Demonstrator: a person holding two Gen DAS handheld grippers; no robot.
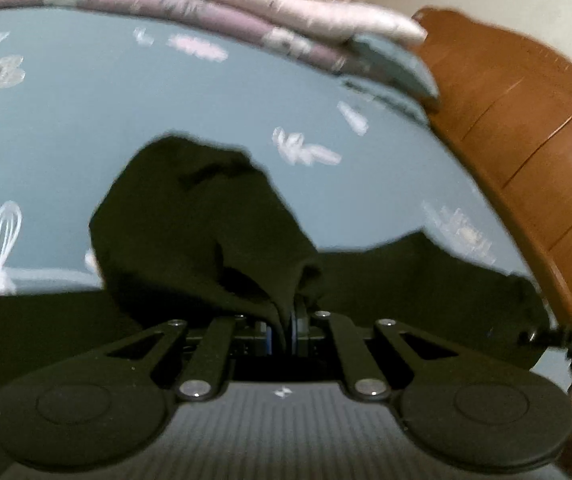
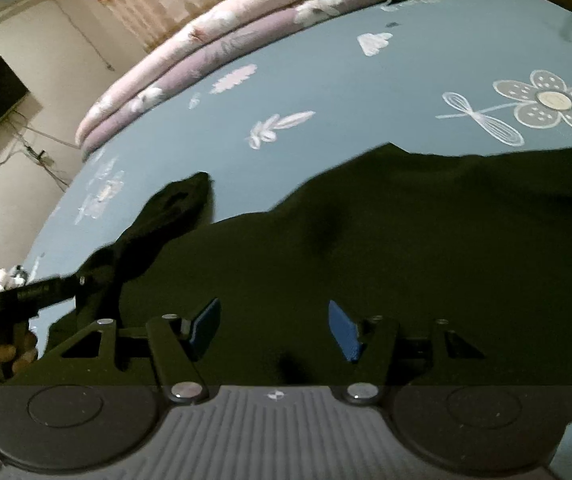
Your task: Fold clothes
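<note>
On bed (image 2: 326,80), blue sheet: dark garment (image 2: 366,248), spread w/ creases. Left gripper (image 1: 292,316): fingers pinching a raised corner or sleeve (blurred, unsure which). Right gripper (image 2: 274,328): fingers spread above cloth. Fold partway; flattening, remaining folds left.
</note>
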